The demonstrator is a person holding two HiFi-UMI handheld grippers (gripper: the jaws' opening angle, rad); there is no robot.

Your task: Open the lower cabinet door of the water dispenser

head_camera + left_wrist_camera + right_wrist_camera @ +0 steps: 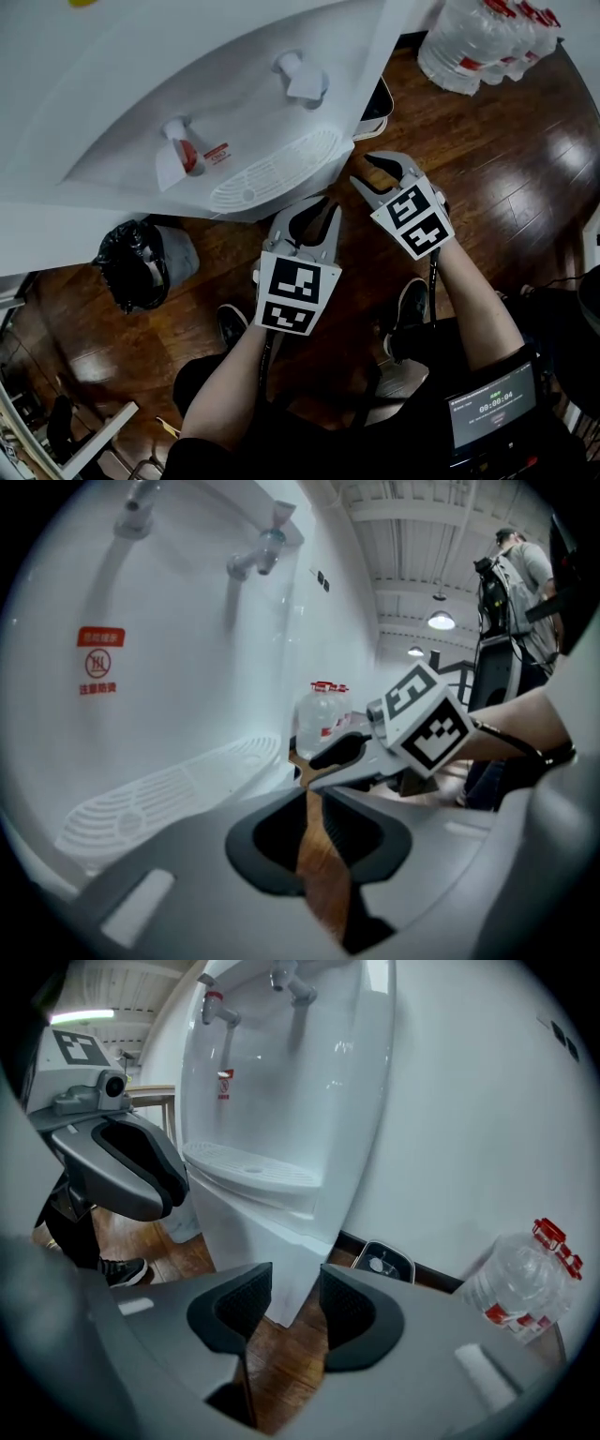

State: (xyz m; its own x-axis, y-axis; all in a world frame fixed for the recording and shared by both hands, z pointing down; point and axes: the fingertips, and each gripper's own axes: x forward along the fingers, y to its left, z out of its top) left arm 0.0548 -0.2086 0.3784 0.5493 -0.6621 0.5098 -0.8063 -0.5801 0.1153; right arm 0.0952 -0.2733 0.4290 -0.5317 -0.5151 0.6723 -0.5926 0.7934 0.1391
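The white water dispenser (187, 84) fills the upper left of the head view, with two taps and a ribbed drip tray (272, 173). Its lower cabinet front (248, 1241) shows only in the right gripper view, below the tray. My left gripper (314, 211) hovers just in front of the tray's edge; its jaws stand a narrow gap apart, open, with only floor showing between them (314, 808). My right gripper (375, 173) is beside it to the right, open and empty (295, 1288), aimed at the cabinet's right corner. Neither touches the dispenser.
A pack of water bottles (478, 37) stands on the wooden floor at the upper right. A black-bagged bin (131, 262) sits left of the dispenser. A small dark-faced device (382, 1262) lies at the wall base. Another person (520, 583) stands in the background.
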